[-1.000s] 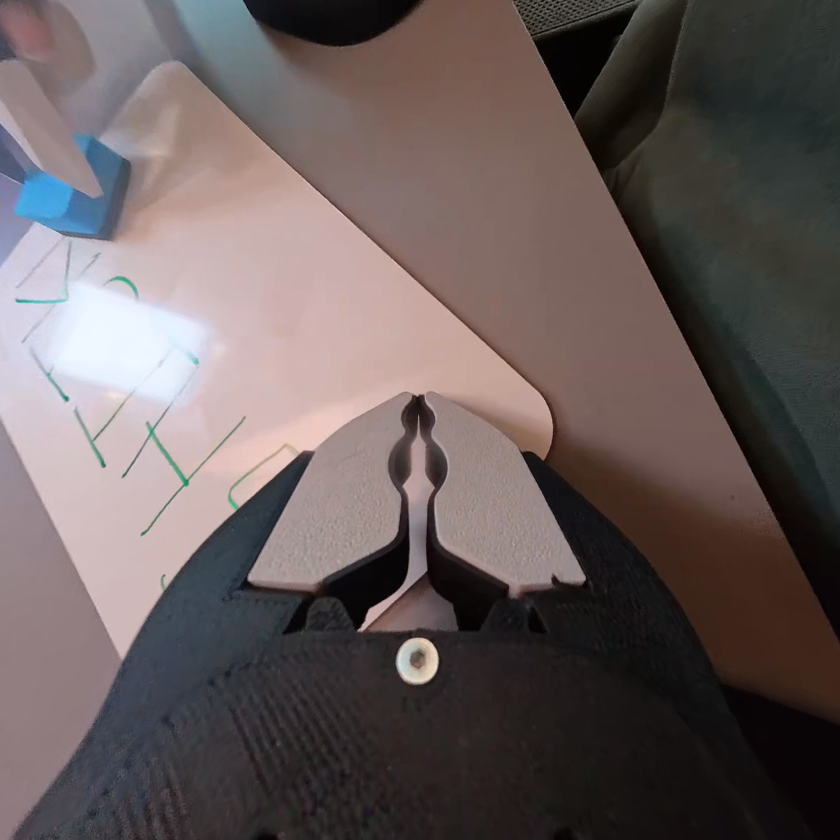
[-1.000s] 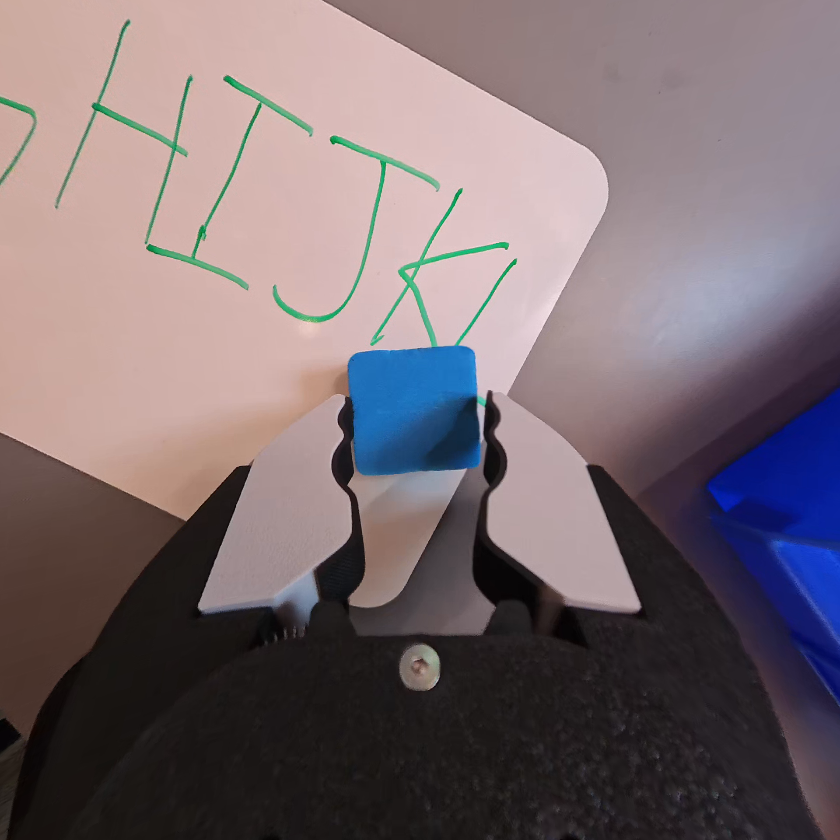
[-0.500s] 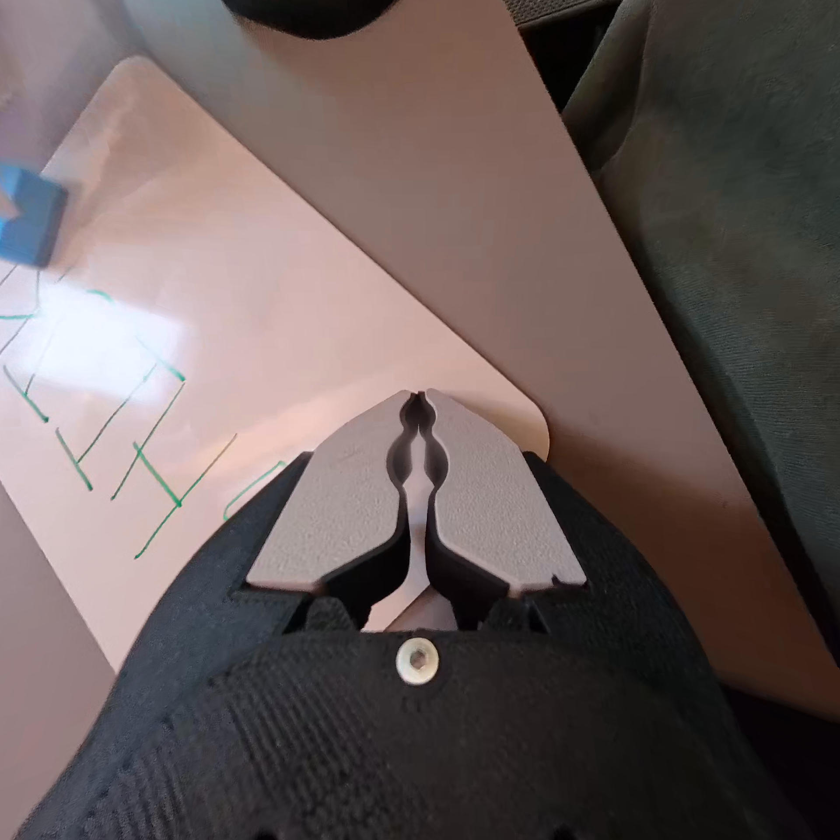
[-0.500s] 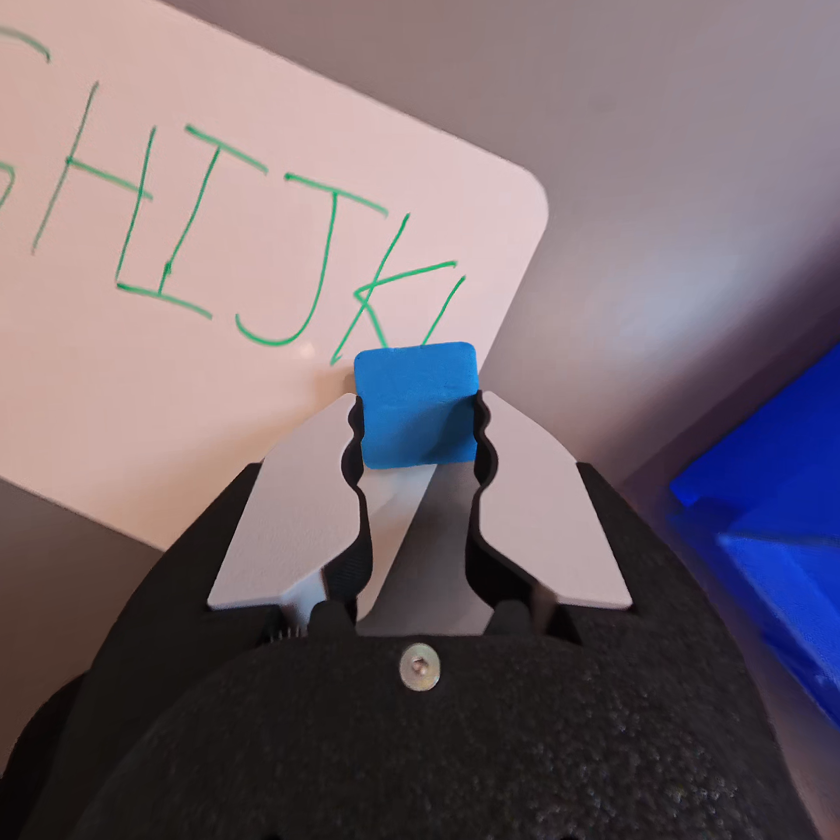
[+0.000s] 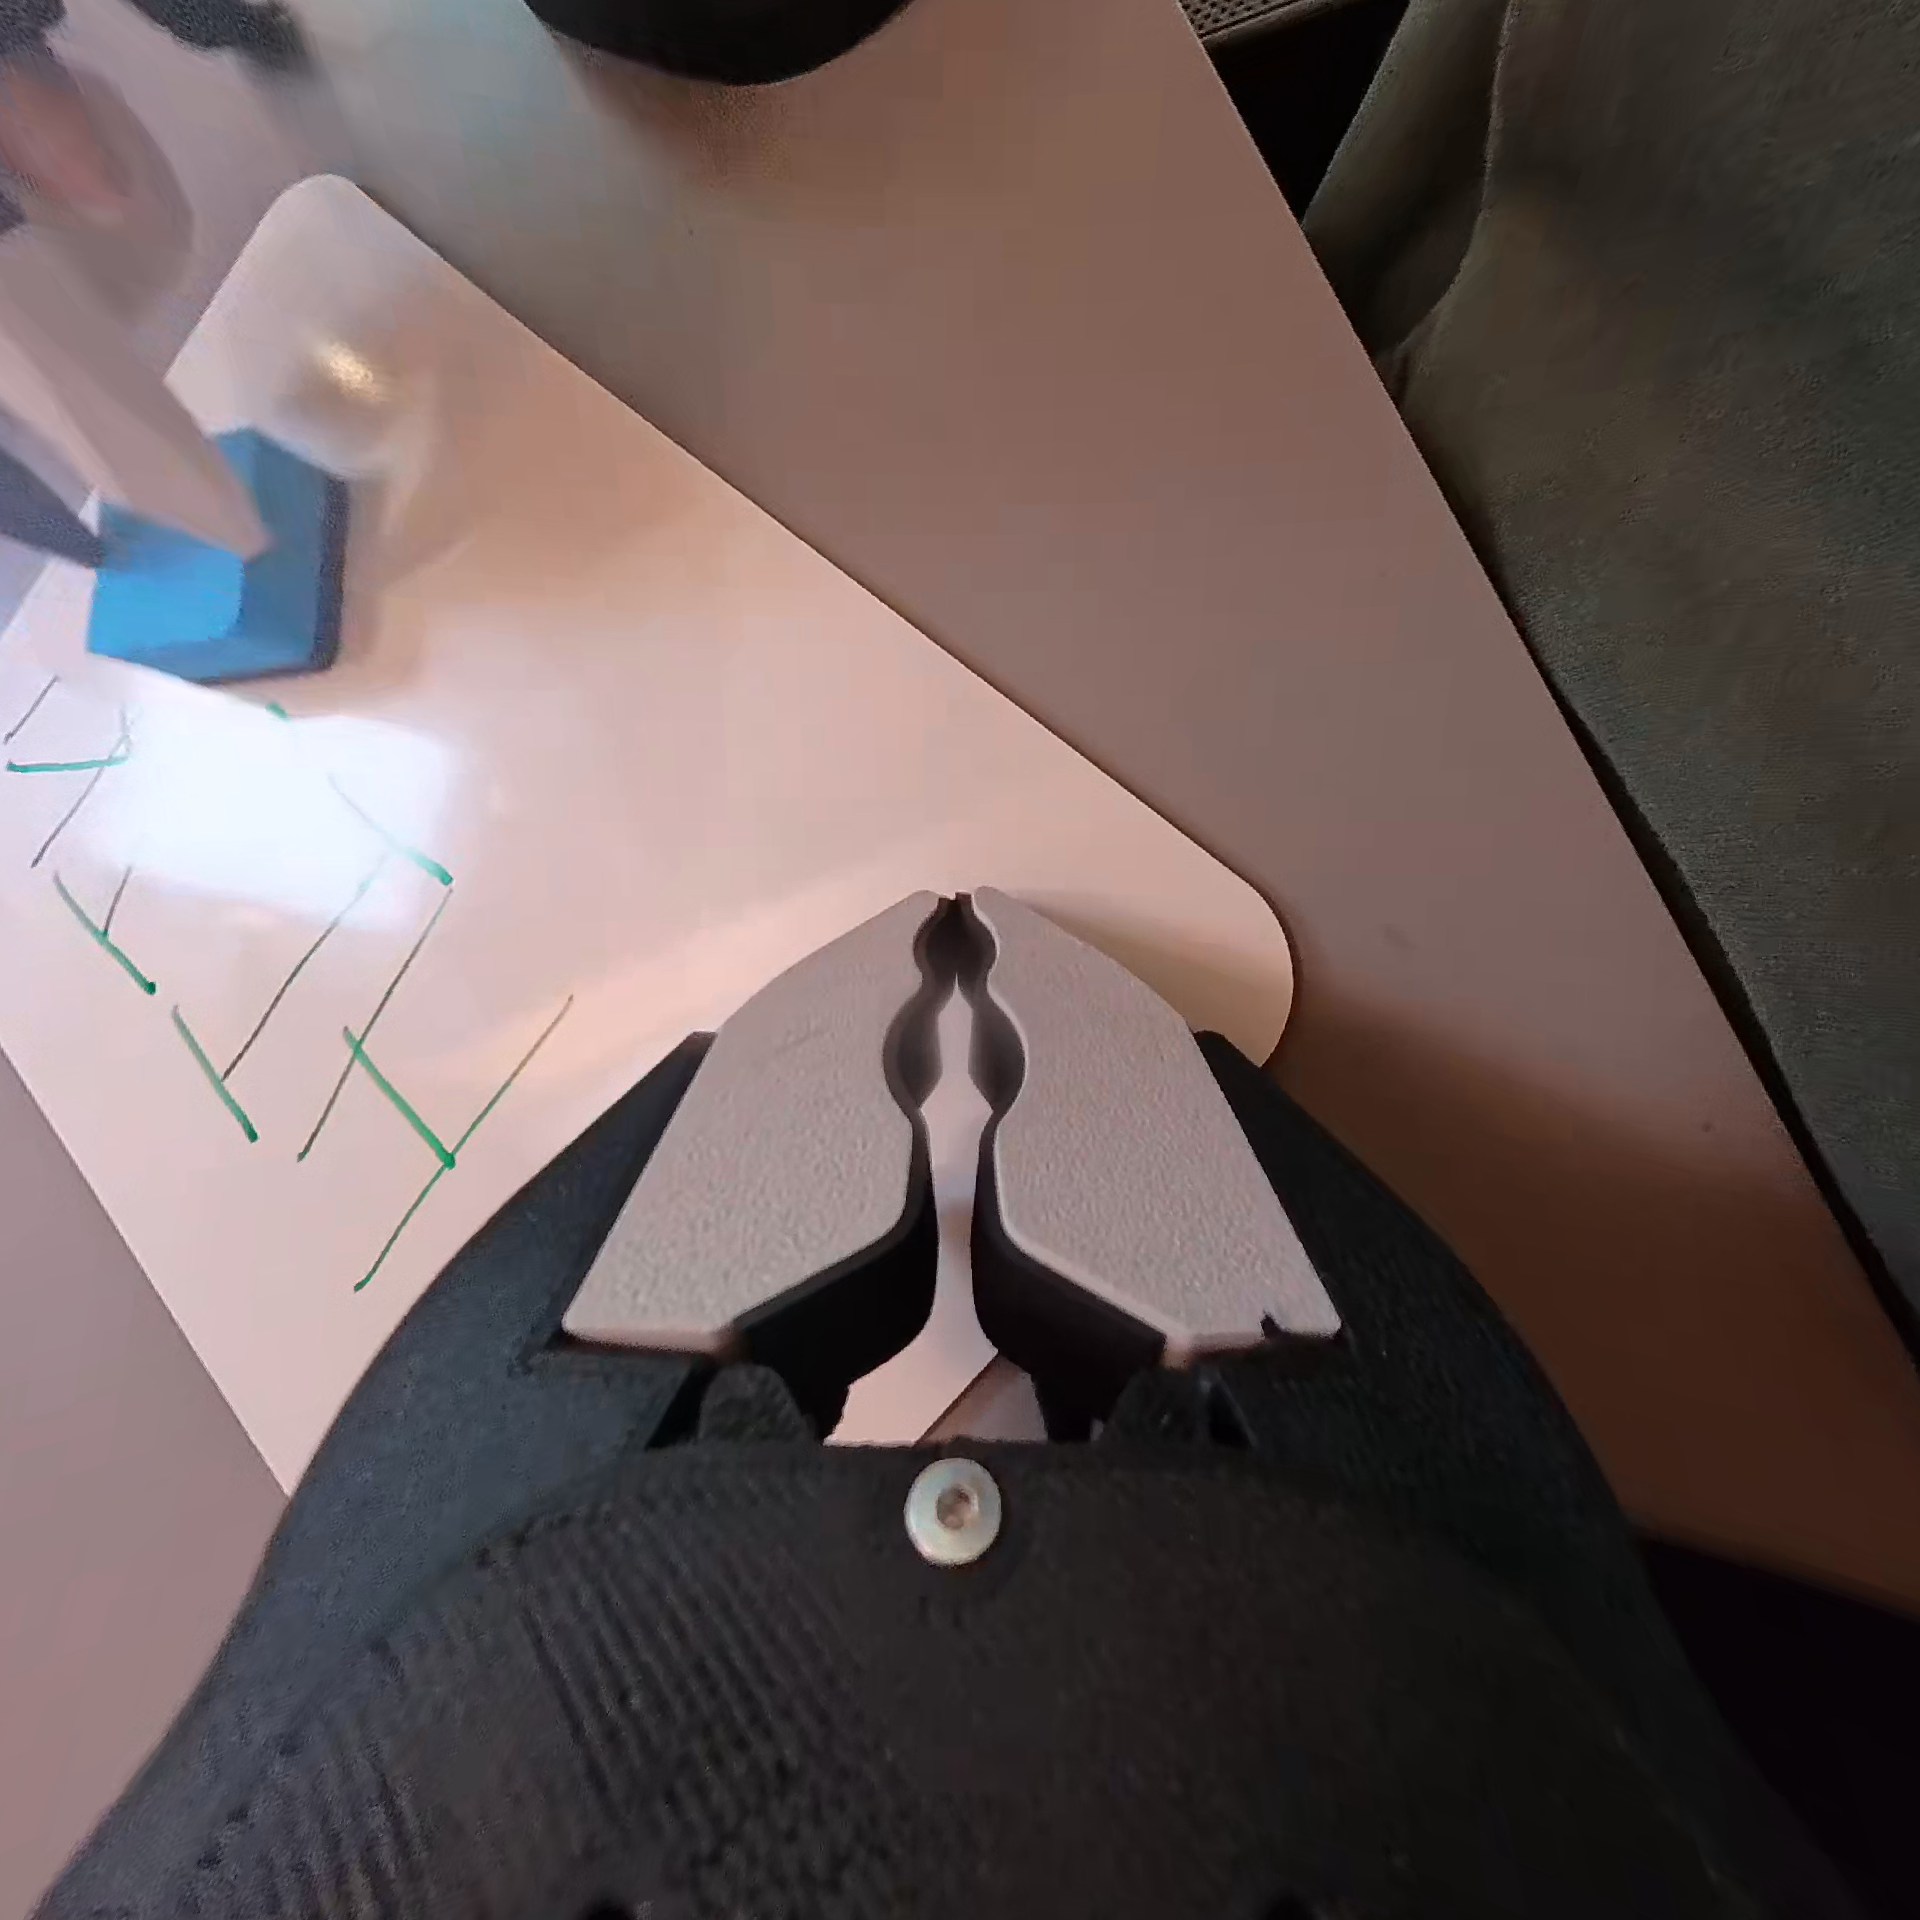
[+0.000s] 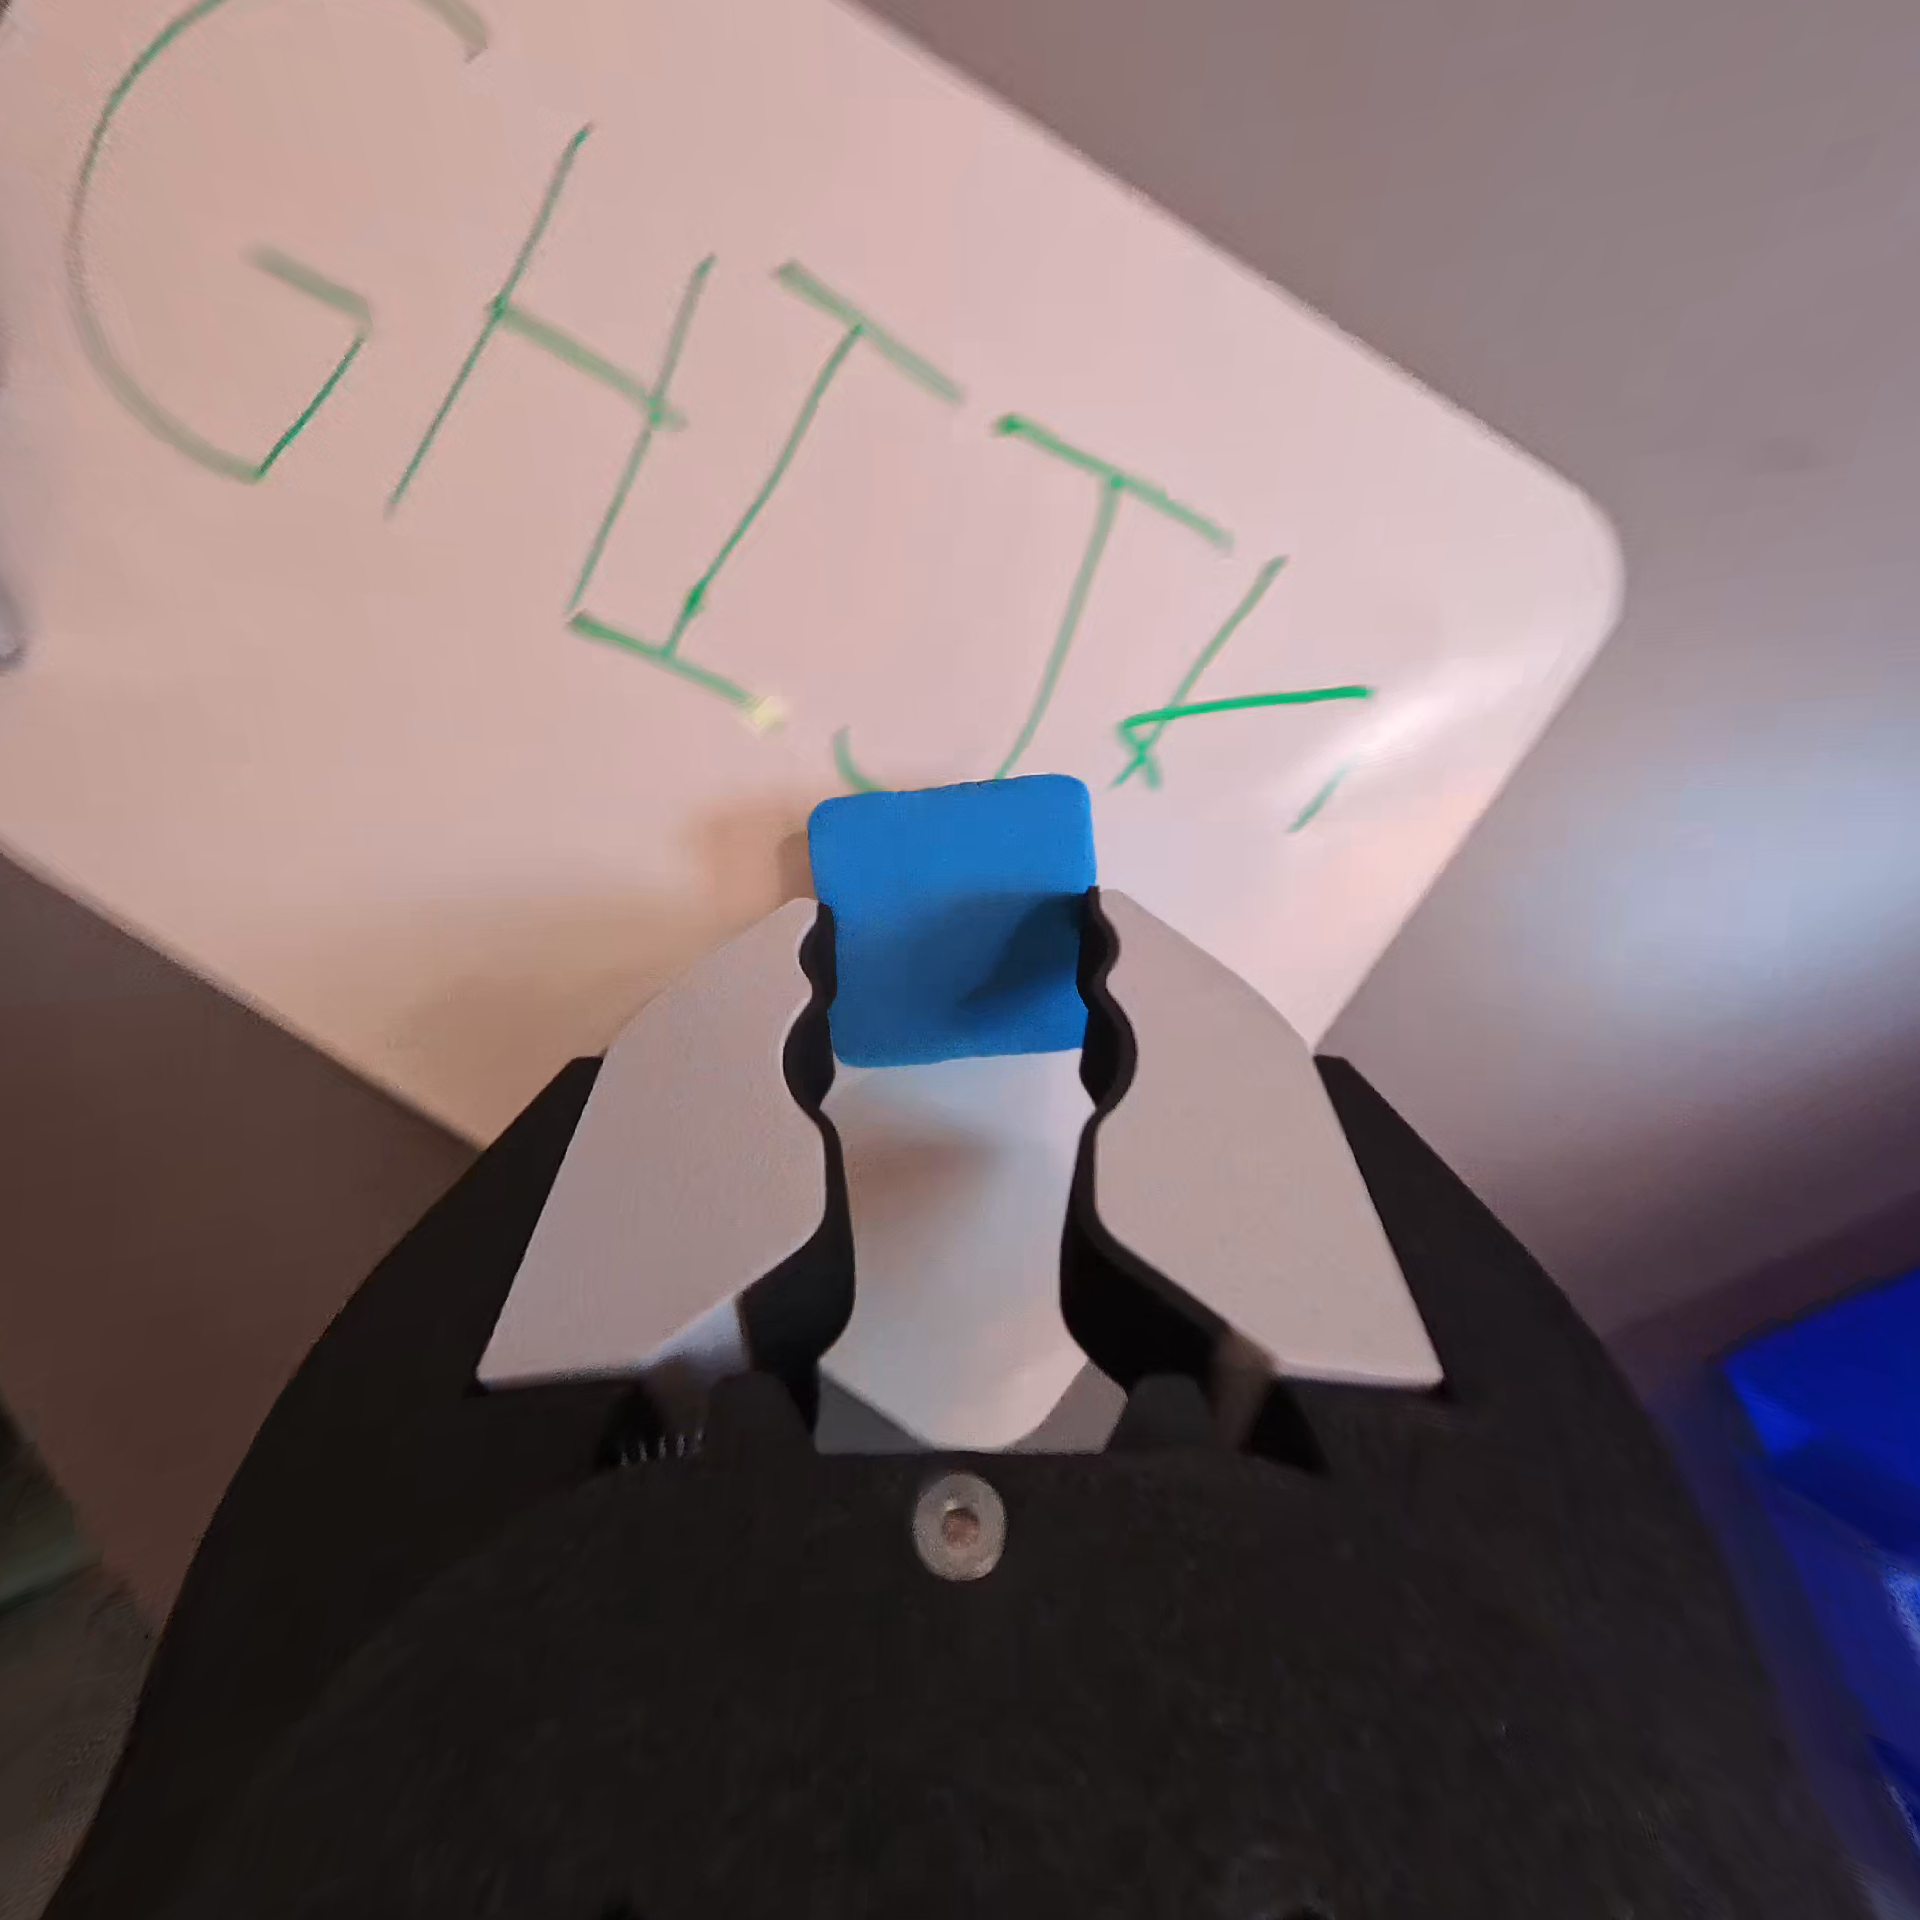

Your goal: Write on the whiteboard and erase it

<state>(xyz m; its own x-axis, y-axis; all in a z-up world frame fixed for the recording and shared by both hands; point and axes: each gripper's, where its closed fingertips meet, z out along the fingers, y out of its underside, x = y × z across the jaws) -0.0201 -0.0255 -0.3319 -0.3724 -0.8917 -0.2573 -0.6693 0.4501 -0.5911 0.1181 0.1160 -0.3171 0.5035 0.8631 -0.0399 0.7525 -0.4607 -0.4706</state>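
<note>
A white whiteboard [image 6: 343,748] with rounded corners lies flat on the table and bears green marker letters [image 6: 665,416]. My right gripper [image 6: 951,914] is shut on a blue eraser block [image 6: 951,883] pressed on the board at the lower end of the letters; part of the last letter is wiped away. In the left wrist view the board [image 5: 727,727] runs to the upper left, with the eraser [image 5: 208,582] and the right gripper's fingers [image 5: 177,468] at its far end. My left gripper [image 5: 958,902] is shut and empty, its tips resting on the board's near corner.
The board lies on a beige table [image 5: 1039,364]. A dark green cloth surface [image 5: 1662,520] lies past the table's right edge. A black rounded object [image 5: 717,36] sits at the table's far edge. A blue bin [image 6: 1839,1455] is at the right of the right wrist view. One gripper's finger ends stand about 20 centimetres off the other's.
The right gripper has slid the eraser back over the board's end, and part of the last letter's strokes is gone. The left gripper has stayed on the board's corner.
</note>
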